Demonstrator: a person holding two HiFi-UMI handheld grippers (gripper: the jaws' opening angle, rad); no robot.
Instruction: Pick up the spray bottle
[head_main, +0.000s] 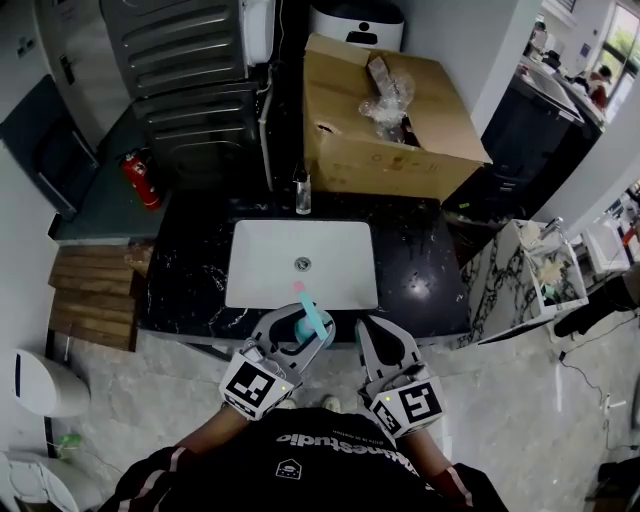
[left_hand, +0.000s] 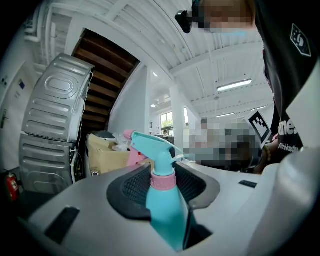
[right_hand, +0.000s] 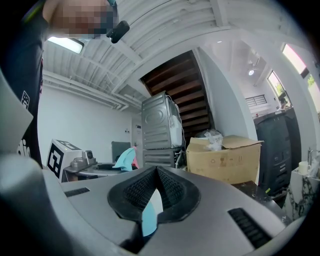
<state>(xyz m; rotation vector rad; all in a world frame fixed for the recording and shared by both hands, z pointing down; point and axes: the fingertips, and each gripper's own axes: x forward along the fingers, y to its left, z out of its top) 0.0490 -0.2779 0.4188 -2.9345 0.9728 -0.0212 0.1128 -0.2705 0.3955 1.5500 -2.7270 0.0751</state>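
Observation:
A teal spray bottle (head_main: 312, 320) with a pink collar and teal trigger head stands upright between the jaws of my left gripper (head_main: 300, 328), over the front edge of the counter. In the left gripper view the bottle (left_hand: 165, 210) fills the gap, and both dark pads of the left gripper (left_hand: 165, 182) press on its neck and shoulder. My right gripper (head_main: 372, 332) hovers just to the right, level, holding nothing. In the right gripper view the pads of the right gripper (right_hand: 157, 172) meet at the tips, and the bottle's trigger head (right_hand: 125, 159) shows at the left.
A white sink (head_main: 260, 270) is set in the black marble counter (head_main: 425, 270) ahead. A small clear bottle (head_main: 303, 192) stands behind the sink. An open cardboard box (head_main: 380, 150) sits at the back, stacked grey machines (head_main: 190, 70) at back left, and a fire extinguisher (head_main: 141, 180) at the left.

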